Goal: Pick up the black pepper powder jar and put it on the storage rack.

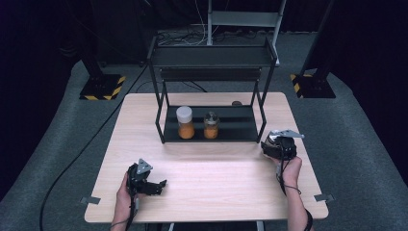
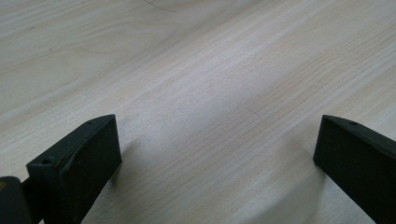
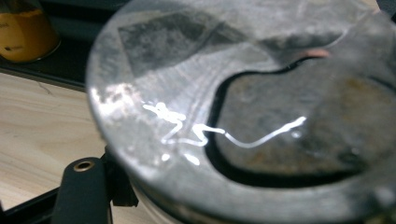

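Right gripper [image 1: 278, 144] sits at the right edge of the light wooden table [image 1: 216, 178], just in front of the right leg of the black metal two-tier shelf rack [image 1: 211, 86]. In the right gripper view a round jar with a shiny silver metal lid [image 3: 187, 93] sits right up against the camera, very close and blurred. One black jaw is visible low on the left, touching the jar's side below the lid rim; the other jaw is hidden behind the jar. So the jaws sit around the jar, closed onto it as far as I can tell. In the high view the jar itself is mostly hidden by the gripper and its grey plate.

Left gripper [image 1: 156, 185] is low over the front-left part of the table, well apart from the rack. The left gripper view shows both jaws spread wide with bare wood between them; it holds nothing.

On the rack's lower shelf: a jar of orange powder with a white cap [image 1: 184, 122] and, just beside it on the right, a smaller orange-filled jar with a metal lid [image 1: 210, 125]. They stand upright and are not touching. Top shelf contents can't be told.
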The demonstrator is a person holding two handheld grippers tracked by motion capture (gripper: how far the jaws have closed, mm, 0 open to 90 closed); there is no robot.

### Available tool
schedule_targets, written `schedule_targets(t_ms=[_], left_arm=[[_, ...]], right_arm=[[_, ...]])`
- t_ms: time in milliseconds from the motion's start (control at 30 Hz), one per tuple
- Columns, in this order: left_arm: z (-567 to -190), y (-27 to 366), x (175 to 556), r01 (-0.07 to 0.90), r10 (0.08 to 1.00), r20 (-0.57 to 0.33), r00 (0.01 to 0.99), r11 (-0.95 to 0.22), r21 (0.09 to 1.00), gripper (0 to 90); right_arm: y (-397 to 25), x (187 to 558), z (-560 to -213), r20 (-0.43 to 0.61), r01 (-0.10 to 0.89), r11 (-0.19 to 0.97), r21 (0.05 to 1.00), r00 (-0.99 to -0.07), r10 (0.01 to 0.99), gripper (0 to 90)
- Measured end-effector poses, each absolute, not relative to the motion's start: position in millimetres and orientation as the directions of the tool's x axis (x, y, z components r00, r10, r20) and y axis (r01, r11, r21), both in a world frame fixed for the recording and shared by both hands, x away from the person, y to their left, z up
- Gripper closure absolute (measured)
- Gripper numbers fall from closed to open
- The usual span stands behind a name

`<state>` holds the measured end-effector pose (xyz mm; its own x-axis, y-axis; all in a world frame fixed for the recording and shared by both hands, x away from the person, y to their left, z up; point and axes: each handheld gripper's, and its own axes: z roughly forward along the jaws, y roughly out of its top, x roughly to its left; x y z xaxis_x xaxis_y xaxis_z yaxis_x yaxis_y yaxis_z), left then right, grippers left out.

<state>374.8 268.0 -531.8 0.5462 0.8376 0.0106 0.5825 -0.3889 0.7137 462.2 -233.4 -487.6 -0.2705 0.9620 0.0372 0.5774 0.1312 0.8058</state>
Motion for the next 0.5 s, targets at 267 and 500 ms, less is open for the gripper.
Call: schedule_targets(t_ms=[267, 500], left_arm=[[-531.8, 267.9, 374.7, 0.582, 0.838, 0.012, 0.546, -0.389, 0.714, 0.4], [-531.8, 268.1, 374.9, 0.583, 0.838, 0.011, 0.546, -0.389, 0.713, 0.3]], right_arm=[[-231.1, 461.2, -484.4, 0.022, 0.573, 0.151, 0.805, -0.284, 0.959, 29.9], [-226.9, 462.0, -481.2, 0.006, 0.563, 0.170, 0.809, -0.298, 0.955, 29.9]])
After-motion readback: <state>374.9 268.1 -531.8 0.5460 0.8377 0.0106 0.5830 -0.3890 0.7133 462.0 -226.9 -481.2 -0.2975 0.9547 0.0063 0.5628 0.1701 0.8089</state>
